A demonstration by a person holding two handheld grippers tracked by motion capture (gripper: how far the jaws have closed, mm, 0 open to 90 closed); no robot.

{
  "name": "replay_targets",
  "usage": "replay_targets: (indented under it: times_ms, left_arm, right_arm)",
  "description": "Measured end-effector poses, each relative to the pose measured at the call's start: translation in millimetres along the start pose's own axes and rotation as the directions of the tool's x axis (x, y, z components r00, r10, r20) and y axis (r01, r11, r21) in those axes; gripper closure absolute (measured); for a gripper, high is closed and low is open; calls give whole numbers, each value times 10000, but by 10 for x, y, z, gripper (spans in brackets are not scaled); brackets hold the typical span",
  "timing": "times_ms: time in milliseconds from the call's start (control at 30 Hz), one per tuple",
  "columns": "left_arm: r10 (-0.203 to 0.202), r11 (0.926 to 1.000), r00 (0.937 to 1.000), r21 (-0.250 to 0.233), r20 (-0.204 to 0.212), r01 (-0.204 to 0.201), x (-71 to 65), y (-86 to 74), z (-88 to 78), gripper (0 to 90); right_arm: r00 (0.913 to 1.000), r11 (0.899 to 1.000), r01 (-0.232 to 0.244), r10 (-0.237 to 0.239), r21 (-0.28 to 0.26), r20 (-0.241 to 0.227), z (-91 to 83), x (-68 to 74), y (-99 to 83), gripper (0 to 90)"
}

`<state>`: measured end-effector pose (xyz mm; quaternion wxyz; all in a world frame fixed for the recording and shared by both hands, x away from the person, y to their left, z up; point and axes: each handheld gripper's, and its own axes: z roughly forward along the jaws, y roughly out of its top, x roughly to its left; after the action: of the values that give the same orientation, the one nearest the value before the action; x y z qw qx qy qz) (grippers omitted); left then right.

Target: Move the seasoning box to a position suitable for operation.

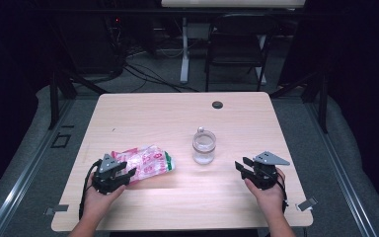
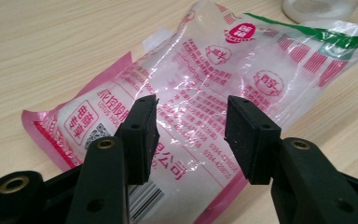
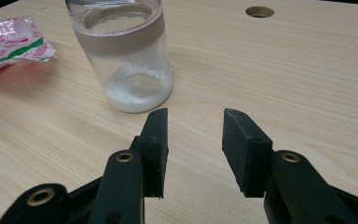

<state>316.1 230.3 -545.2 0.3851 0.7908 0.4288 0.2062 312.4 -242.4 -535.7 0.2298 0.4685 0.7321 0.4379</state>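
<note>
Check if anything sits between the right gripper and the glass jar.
Nothing visible does. The right gripper is open, its fingers pointing just right of the glass jar, with bare table between them. The plastic bag lies beyond the jar's far side, under the left gripper.

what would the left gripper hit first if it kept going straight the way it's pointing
Most likely the pink plastic bag: the open left gripper points straight along it, though whether the jaws already touch it is unclear.

Black left gripper & right gripper w/ brass-ringed screw holes; grey triangular plates, black cables fitted.
</note>
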Motion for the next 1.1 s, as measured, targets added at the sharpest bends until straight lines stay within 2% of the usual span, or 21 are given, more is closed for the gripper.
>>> replay_targets:
  times_ms: [133,200,267,400,467,533,567,600,633,733,767,867,967,1033,1100]
  left_arm:
    - [-168,9998,9998,-133,79,169,-22,7,-12,536]
    - [-369,9991,9992,-193,152,372,-31,10,-21,536]
    - [-736,9965,9970,-368,228,744,-44,15,-30,528]
    - [-681,9959,9974,-589,218,692,-72,60,-38,537]
    - [-613,9961,9977,-623,273,629,-82,80,-37,585]
    - [-368,9971,9987,-655,349,391,-133,178,-33,590]
    - [-374,9973,9971,-603,660,414,-193,294,-31,636]
    - [-374,9973,9971,-603,660,414,-193,294,-31,662]
    - [-385,9975,9963,-560,774,429,-226,358,-21,662]
    - [-651,9957,9916,-585,1117,719,-316,564,50,761]
    - [-558,9962,9921,-599,1126,628,-352,632,80,822]
    - [-595,9945,9900,-778,1275,698,-473,805,164,840]
    - [-362,9960,9904,-759,1332,466,-585,952,248,871]
    - [-227,9969,9909,-718,1326,325,-670,1067,341,900]
    - [-201,9973,9904,-672,1365,295,-703,1115,385,900]
  right_arm:
    - [9998,9997,208,-208,110,-69,3,34,2,607]
    - [9993,9993,331,-328,194,-159,14,74,7,608]
    - [9985,9985,494,-488,237,-262,44,112,20,628]
    - [9968,9970,705,-692,327,-402,78,183,56,659]
    - [9968,9971,705,-694,287,-403,80,208,77,664]
    - [9962,9959,850,-843,317,-230,64,269,159,691]
    - [9934,9937,1101,-1093,209,-345,39,333,276,744]
    - [9934,9937,1101,-1093,209,-345,39,333,276,744]
    - [9909,9915,1287,-1279,166,-427,36,362,333,758]
    - [9853,9860,1658,-1647,192,-463,92,428,460,791]
    - [9835,9837,1769,-1754,317,-445,165,445,512,814]
    - [9827,9825,1824,-1810,380,-384,231,444,543,830]
    - [9837,9837,1767,-1754,324,-409,284,424,573,857]
    - [9882,9887,1481,-1472,219,-416,332,365,607,878]
    - [9891,9893,1435,-1424,275,-381,332,357,617,884]
